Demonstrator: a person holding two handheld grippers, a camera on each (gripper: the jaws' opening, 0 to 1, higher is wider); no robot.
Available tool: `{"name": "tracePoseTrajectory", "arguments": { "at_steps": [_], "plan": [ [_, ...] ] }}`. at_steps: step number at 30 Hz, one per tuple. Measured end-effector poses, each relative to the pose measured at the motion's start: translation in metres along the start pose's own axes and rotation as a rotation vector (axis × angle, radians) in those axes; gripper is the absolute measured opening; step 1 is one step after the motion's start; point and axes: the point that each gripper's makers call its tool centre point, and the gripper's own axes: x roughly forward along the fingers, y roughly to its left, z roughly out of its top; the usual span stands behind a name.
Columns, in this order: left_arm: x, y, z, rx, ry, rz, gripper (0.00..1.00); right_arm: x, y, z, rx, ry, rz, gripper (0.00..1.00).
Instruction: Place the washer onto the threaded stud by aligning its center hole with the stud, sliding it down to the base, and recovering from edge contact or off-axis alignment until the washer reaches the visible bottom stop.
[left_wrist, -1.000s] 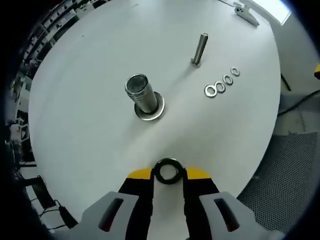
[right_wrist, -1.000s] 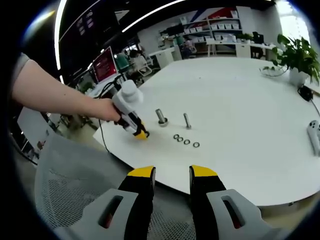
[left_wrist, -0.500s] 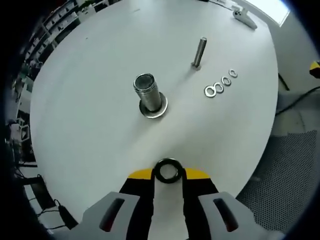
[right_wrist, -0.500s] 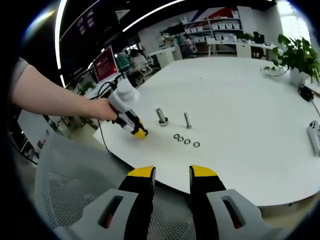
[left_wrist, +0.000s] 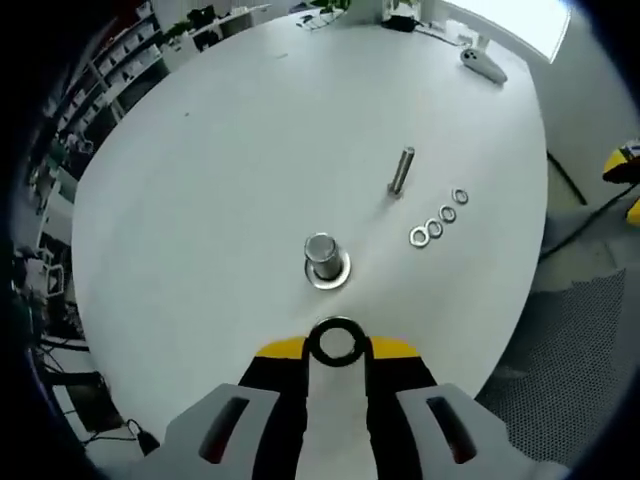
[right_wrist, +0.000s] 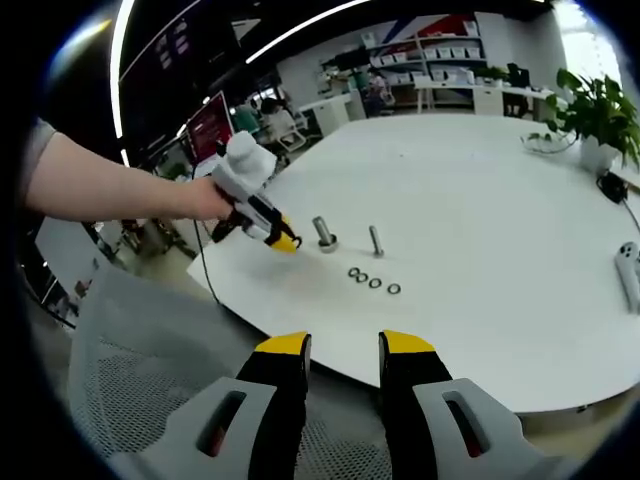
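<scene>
— What's different from a second ago?
— I've lifted my left gripper; from the right gripper view it now hangs above the table just beside the thick stud, where before it sat lower, near the edge.
— And the washer?
— Carried up with it, now close above that stud in the left gripper view

The near rim of the washer is tucking out of sight between the left gripper's jaws. In the right gripper view, that washer is too small to make out at the left gripper's tip. The person's arm is running off the picture's left edge.
</scene>
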Motion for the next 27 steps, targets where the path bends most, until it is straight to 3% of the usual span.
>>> {"name": "tracePoseTrajectory", "arguments": {
  "at_steps": [6,14,27],
  "plan": [
    [-0.017,0.001,0.019,-0.011,-0.052,-0.002,0.19,0.0,0.0,0.0,0.0,-0.002,0.002,0.29],
    [-0.022,-0.005,0.041,0.007,-0.089,-0.004,0.19,0.0,0.0,0.001,0.002,-0.005,0.002,0.29],
    [-0.006,-0.006,0.054,0.055,-0.058,-0.005,0.19,0.0,-0.001,0.001,0.005,-0.007,0.001,0.29]
  ]
}}
